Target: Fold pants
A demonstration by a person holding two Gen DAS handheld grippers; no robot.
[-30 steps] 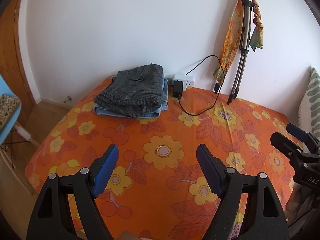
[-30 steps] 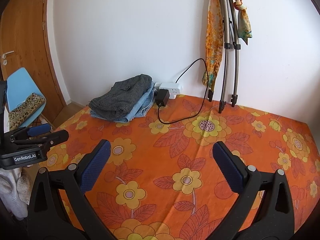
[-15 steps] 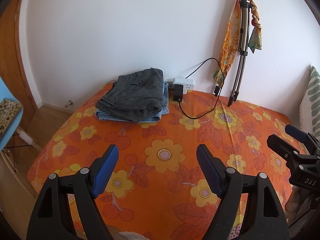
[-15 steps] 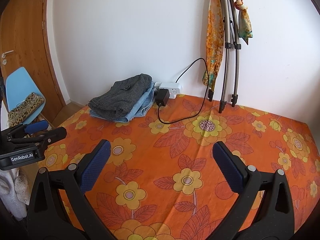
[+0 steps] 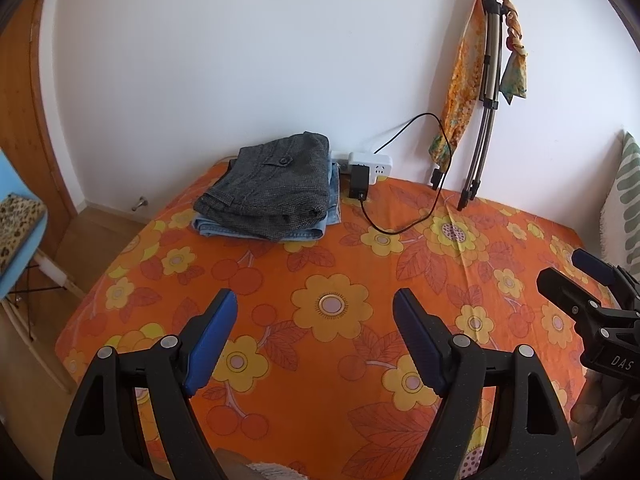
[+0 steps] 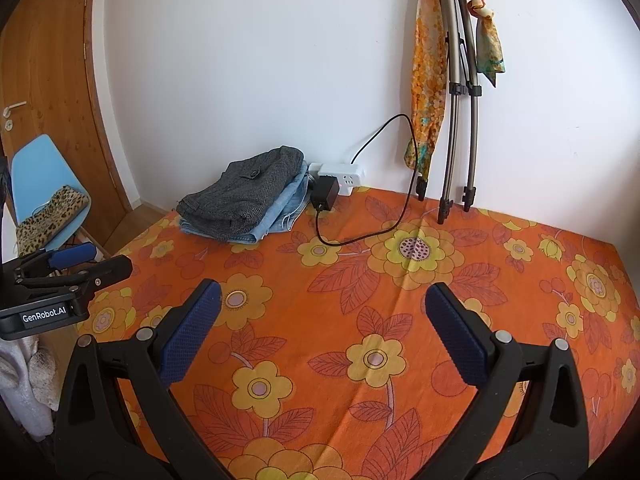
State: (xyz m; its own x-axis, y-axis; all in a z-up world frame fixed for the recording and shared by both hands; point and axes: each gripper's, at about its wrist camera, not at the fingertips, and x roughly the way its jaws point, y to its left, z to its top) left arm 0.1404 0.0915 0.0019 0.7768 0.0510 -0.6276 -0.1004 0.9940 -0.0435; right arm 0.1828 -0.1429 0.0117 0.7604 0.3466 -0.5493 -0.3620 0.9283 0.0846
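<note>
Folded grey pants point(image 5: 272, 184) lie on top of folded light-blue jeans point(image 5: 308, 234) at the far left of the orange flowered bed cover point(image 5: 340, 264); the stack also shows in the right wrist view point(image 6: 248, 196). My left gripper point(image 5: 314, 320) is open and empty above the cover's near part. My right gripper point(image 6: 322, 312) is open and empty, to the right of the left one. Each gripper shows at the edge of the other's view. A pale fuzzy cloth point(image 6: 24, 384) hangs below the left gripper at the bed's near edge.
A white power strip point(image 5: 370, 162) with a black charger and cable lies by the wall. A folded tripod point(image 5: 480, 120) with scarves leans on the wall. A blue chair point(image 6: 44, 184) and a wooden door stand left. A striped pillow point(image 5: 626, 208) is at right.
The left gripper has drawn back and risen slightly, so the pants stack looks farther away. The right gripper has barely moved. Both stay open.
</note>
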